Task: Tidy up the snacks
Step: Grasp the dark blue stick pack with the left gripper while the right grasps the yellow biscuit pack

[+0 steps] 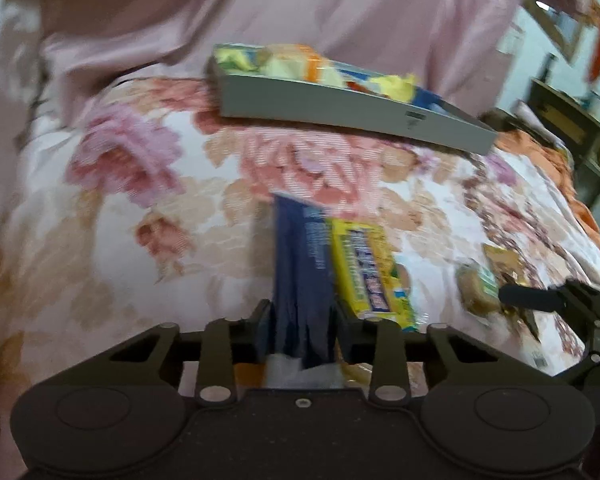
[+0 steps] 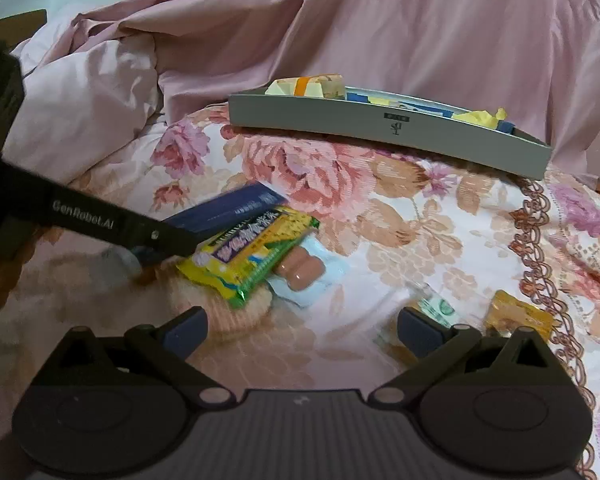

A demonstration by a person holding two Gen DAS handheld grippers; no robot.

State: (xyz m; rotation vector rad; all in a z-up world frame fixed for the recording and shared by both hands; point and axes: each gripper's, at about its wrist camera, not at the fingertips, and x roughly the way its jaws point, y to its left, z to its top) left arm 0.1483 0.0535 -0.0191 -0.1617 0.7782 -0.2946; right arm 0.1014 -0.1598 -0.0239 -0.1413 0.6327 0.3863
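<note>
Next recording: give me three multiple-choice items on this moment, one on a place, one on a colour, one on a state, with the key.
1. Where does the grey tray sit?
A. On the floral bedspread, beyond the loose snacks
B. On a wooden shelf
C. In the right gripper

2. What colour is the packet in the left gripper?
A. Red
B. Dark blue
C. White

3. How do the right gripper's jaws stand?
A. Shut on a sausage pack
B. Shut on nothing
C. Open, nothing between them

Key: 1 A, the tray rests on the bedspread at the far side, in front of the pink duvet. 2 B, the dark blue packet is pinched between the left jaws, beside the yellow snack pack. 3 C, the right wrist view shows the jaws wide apart over bare bedspread.
</note>
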